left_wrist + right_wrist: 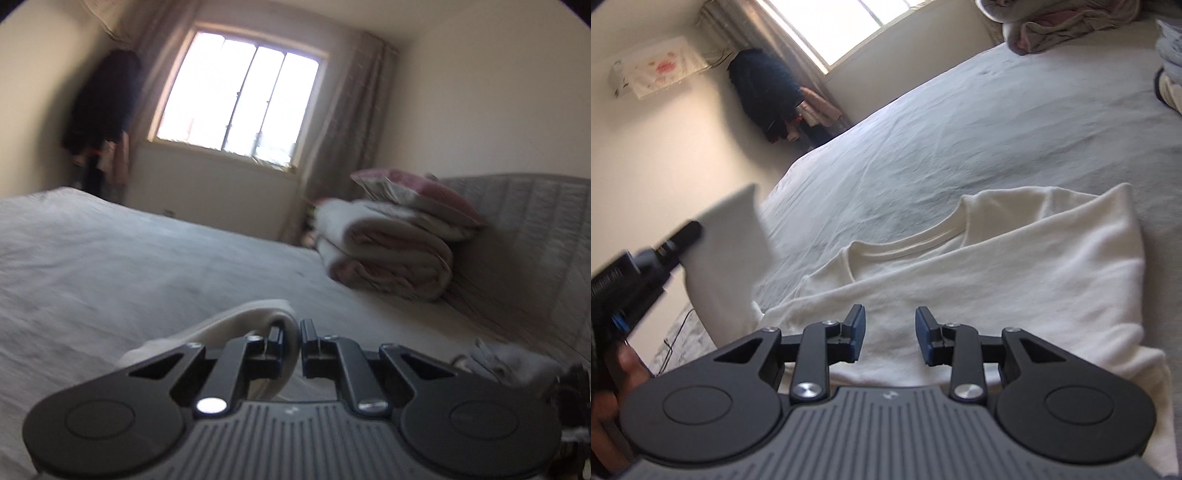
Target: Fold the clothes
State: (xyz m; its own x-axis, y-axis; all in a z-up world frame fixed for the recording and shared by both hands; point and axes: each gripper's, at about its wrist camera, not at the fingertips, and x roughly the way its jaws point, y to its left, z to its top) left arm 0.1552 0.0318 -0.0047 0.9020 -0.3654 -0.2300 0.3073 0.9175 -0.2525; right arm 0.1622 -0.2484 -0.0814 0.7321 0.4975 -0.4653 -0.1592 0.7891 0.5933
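A cream T-shirt [1015,266] lies on the grey bed sheet [960,129], neckline towards the window, with one side folded over the body. My right gripper [890,325] hovers low over the shirt's body, jaws apart with nothing between them. At the left of the right wrist view, my left gripper [683,236] holds up a flap of the shirt [727,258] clear of the bed. In the left wrist view the left gripper [293,332] is shut on that cream cloth [258,314], which curls over and beneath its left finger. That view is motion-blurred.
Folded blankets with a pink pillow [388,258] sit against the grey headboard [535,240]. A small heap of pale clothes [509,358] lies at the right. Dark garments [103,99] hang in the corner beside the window [240,96]. A person's hand [624,369] grips the left tool.
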